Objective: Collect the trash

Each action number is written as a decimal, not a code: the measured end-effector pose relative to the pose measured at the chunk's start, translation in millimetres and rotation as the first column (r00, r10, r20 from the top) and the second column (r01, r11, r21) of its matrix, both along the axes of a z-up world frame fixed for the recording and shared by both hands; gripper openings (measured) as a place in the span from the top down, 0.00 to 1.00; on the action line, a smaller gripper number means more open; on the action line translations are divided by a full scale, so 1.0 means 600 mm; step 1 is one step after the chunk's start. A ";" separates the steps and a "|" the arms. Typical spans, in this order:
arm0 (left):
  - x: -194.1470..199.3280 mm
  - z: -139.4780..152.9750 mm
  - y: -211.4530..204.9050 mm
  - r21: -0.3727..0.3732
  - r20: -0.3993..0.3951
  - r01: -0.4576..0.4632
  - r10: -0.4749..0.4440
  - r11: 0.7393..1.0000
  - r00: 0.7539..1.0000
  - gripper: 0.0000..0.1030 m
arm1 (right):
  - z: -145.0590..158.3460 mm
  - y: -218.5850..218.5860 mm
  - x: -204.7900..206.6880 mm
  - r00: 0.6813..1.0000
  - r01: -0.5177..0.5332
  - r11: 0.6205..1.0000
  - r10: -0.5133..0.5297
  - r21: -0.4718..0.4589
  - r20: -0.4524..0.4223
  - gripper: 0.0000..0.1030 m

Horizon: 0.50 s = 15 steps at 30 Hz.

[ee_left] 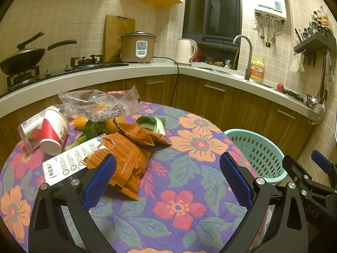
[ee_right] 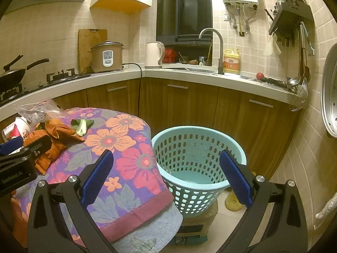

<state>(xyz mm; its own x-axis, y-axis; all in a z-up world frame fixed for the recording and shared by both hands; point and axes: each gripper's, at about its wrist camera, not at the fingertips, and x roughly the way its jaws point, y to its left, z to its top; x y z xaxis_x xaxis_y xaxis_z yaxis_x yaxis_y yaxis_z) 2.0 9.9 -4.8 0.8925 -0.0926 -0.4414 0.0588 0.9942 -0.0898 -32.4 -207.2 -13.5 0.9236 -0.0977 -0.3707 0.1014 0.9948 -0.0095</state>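
Both tools are spread wide, holding nothing. The left tool [ee_left: 167, 180] hovers beside the orange snack bag [ee_left: 126, 164] on the table [ee_left: 189, 189]: light, crinkly, slippery-looking; best pinched along its flat near edge.

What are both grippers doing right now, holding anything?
Left gripper: open, holding nothing, beside the orange snack bag.
Right gripper: open, empty.

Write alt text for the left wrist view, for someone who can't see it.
The open left gripper hovers over a floral tablecloth, its left finger beside an orange snack bag. Behind lie a paper cup, clear wrappers and greens; a teal basket stands at right.
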 end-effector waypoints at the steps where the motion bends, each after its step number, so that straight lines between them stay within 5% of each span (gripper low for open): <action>1: 0.000 0.000 0.000 0.000 0.000 0.000 0.000 1.000 1.000 0.08 | 0.001 0.000 -0.001 1.000 0.000 1.000 0.000 -0.002 0.003 0.08; 15: -0.003 0.003 0.001 -0.003 0.008 -0.005 0.005 1.000 1.000 0.08 | 0.009 0.005 -0.009 1.000 0.000 1.000 0.000 -0.020 0.023 0.08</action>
